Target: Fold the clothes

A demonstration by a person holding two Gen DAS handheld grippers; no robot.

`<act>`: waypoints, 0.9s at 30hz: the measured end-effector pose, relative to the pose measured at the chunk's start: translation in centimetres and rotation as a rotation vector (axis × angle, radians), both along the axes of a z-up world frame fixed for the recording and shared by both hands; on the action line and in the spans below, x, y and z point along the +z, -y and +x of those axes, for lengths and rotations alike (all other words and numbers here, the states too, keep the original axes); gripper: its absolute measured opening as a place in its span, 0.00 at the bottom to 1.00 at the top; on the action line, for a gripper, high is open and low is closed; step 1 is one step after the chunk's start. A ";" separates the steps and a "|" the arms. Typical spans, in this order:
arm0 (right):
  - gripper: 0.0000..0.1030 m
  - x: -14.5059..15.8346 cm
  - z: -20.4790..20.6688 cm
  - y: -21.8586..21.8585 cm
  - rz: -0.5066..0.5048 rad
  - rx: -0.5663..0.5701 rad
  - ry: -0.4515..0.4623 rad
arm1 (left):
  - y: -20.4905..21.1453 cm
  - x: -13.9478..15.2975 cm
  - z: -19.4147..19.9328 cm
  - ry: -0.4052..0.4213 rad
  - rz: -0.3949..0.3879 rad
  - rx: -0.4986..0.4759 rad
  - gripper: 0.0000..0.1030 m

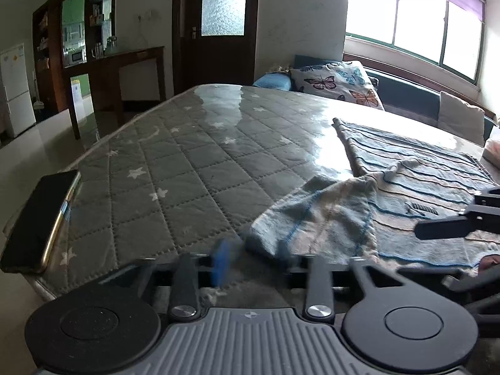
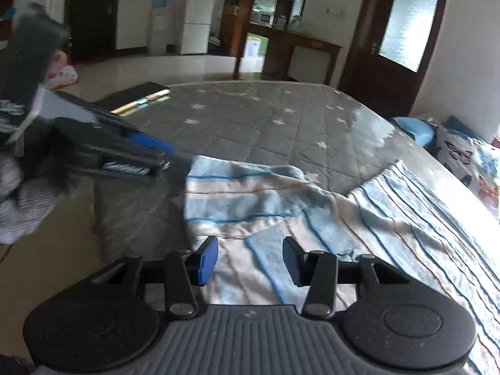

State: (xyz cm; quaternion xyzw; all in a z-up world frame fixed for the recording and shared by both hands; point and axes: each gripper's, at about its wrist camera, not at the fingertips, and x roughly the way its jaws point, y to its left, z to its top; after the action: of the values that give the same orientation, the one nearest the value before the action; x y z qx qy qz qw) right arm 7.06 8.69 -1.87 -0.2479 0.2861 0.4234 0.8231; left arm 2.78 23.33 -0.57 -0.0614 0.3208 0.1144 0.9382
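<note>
Two grippers, jaws parted: left gripper point(image 1: 254, 257) at the striped cloth point(image 1: 422, 187) corner, nothing pinched; right gripper point(image 2: 250, 261) empty above it; corner may be missed, fold left skewed

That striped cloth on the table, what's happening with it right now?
A person holding a two-finger tool in each hand is folding a blue-and-white striped cloth on a table covered with a grey quilted star-print cover. The cloth lies partly rumpled, with one corner flopped over. The left tool sits at the cloth's near corner, its blue pads apart, though blur hides whether they touch the fabric. The right tool hangs open over the cloth, gripping nothing. A dark phone lies at the table's edge.
</note>
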 end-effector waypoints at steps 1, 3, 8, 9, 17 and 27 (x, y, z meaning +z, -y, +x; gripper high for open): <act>0.45 -0.3 0.2 -0.2 -0.008 -0.001 -0.007 | 0.1 -0.1 0.1 -0.004 -0.002 0.001 0.48; 0.45 -1.0 0.4 -0.5 -0.022 -0.003 -0.016 | 0.2 -0.4 0.4 -0.020 -0.017 0.007 0.48; 0.45 -0.7 -0.1 -0.4 -0.013 0.008 0.009 | 0.4 -0.5 0.9 -0.028 -0.032 0.031 0.46; 0.45 -0.8 -0.1 -0.3 -0.014 0.006 0.001 | 0.5 -0.6 1.0 -0.029 -0.029 0.031 0.46; 0.44 -1.0 -0.1 -0.4 -0.003 0.012 -0.019 | 0.4 -0.2 1.6 0.002 -0.077 0.018 0.05; 0.45 1.8 0.3 4.3 0.033 -0.084 0.028 | 5.0 4.0 0.4 0.144 -0.025 -0.134 0.03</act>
State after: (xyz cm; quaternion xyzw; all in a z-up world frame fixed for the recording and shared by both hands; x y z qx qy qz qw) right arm 7.35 4.42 -0.06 -0.2280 0.2776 0.3893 0.8482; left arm 3.20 18.34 3.39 -0.0595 0.2574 0.0426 0.9635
